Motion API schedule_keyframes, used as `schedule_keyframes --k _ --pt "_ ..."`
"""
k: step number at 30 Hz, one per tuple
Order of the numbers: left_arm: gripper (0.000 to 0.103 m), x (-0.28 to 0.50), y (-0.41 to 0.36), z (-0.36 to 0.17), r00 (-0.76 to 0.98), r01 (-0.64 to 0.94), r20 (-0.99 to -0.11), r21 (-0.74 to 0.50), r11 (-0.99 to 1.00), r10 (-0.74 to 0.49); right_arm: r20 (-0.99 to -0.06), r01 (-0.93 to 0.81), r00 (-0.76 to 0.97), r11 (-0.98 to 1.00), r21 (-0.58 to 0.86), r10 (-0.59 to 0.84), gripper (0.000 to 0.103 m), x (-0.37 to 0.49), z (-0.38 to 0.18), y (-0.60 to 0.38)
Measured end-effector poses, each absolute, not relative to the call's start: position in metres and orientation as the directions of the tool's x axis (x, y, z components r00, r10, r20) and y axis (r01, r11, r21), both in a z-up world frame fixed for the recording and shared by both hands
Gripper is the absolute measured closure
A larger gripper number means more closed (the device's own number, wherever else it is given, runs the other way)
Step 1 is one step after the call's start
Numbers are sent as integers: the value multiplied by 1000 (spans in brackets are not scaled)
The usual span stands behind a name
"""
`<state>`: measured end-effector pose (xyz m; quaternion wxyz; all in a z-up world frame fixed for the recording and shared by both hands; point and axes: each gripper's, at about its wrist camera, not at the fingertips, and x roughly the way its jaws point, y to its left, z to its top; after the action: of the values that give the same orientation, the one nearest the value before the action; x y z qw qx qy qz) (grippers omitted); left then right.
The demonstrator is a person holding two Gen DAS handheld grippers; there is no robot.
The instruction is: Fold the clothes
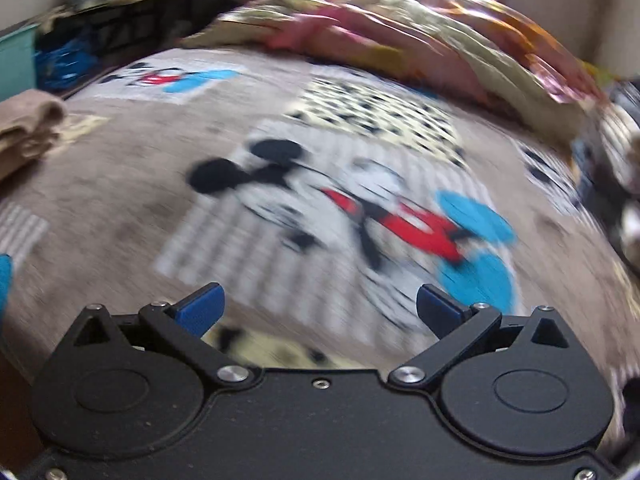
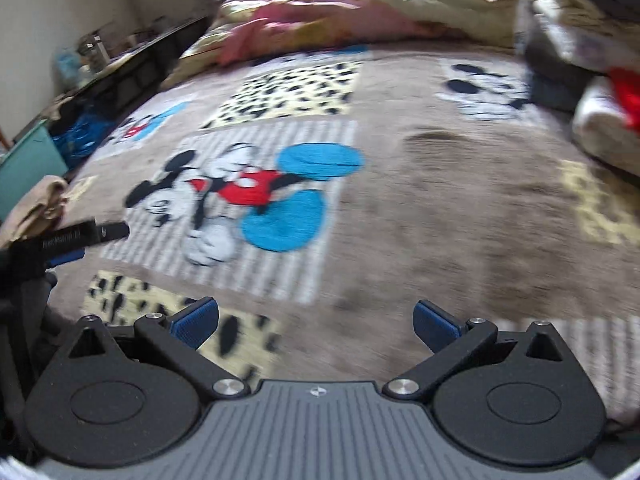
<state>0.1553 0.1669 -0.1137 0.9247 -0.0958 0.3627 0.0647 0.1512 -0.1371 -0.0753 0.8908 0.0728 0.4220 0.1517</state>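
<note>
My left gripper (image 1: 320,310) hangs open over a brown cartoon-mouse blanket (image 1: 120,208), nothing between its blue pads. My right gripper (image 2: 316,324) is also open and empty above the same blanket (image 2: 440,200). A folded beige garment (image 1: 28,128) lies at the blanket's left edge, seen again in the right wrist view as the beige garment (image 2: 36,208). A pile of unfolded clothes (image 2: 592,80) in white, grey and red sits at the far right, and shows blurred at the right edge as the clothes pile (image 1: 616,168). The left gripper's body (image 2: 64,240) enters the right wrist view at the left. Both views are motion-blurred.
A rumpled pink, yellow and orange quilt (image 1: 400,32) lies along the far side of the bed. Left of the bed stand a dark shelf (image 2: 132,68), a blue bag (image 2: 80,136) and a teal box (image 2: 28,160).
</note>
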Motion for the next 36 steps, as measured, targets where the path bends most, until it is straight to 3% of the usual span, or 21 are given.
schedule_keyframes --k 7,15,24,31,36 --pt "0 125 88 -121 680 -88 -733 -92 992 -7 -744 -143 622 970 199 244 0 131 -81 -173" --pt "0 104 52 -98 712 -51 -702 -60 997 -5 -749 -102 637 983 152 182 0 110 -81 -199" --pt "0 79 26 -66 749 -21 -663 -1 1000 15 -730 -101 655 980 173 197 0 101 -71 -205" --pt "0 53 3 -41 778 23 -624 141 990 71 -703 -135 675 975 178 222 0 87 -49 -198" --pt "0 37 4 -28 788 45 -615 103 994 28 -685 -155 689 971 181 238 0 75 -35 -197"
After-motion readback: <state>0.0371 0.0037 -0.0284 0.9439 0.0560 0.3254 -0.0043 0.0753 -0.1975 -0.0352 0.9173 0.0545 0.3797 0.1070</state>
